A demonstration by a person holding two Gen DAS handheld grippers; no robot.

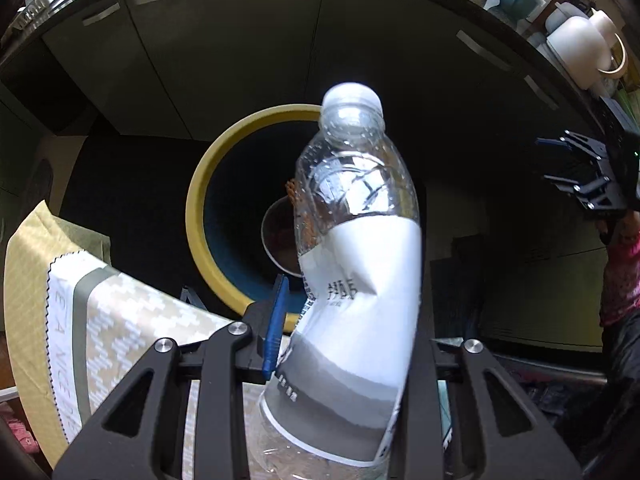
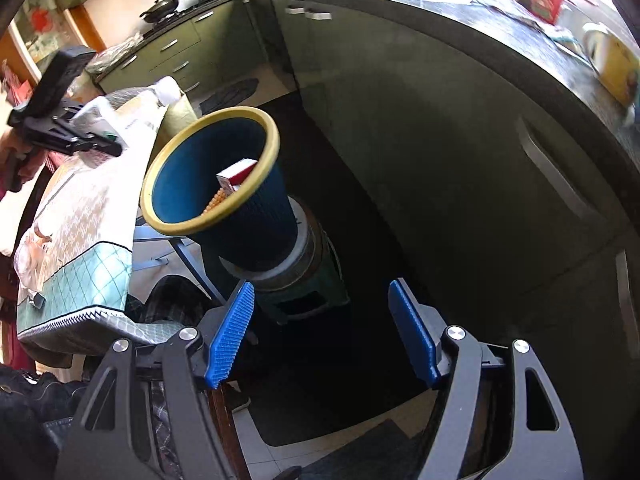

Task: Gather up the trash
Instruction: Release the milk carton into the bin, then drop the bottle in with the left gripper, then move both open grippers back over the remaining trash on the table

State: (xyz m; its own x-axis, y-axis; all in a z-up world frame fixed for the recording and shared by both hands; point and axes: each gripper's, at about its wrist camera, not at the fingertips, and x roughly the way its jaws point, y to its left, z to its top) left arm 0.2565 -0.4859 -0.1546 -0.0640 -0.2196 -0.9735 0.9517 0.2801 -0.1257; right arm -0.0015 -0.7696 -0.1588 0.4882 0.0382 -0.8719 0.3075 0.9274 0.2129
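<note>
While left hand-held gripper (image 1: 340, 344) clamps crushed plastic bottle (image 1: 356, 264) by labelled waist, cap end points toward yellow-rimmed bin (image 1: 200, 208) below. Step in hand: carrying bottle over bin mouth (red carton (image 2: 237, 174) already inside). Right hand-held gripper (image 2: 324, 332) empty, jaws wide apart. Next move likely calls for centring bottle above rim, then releasing grip.

Grey-green cabinets (image 2: 460, 152) with metal handles (image 2: 548, 168) are set under a dark counter (image 2: 520, 36). A hob with pans (image 2: 160, 6) is seen at the far wall. The floor (image 2: 280, 432) is tiled pale and partly covered by a dark mat (image 2: 360, 340). A table (image 2: 84, 216) is draped with patterned cloth. Daylight is cast from the right.
</note>
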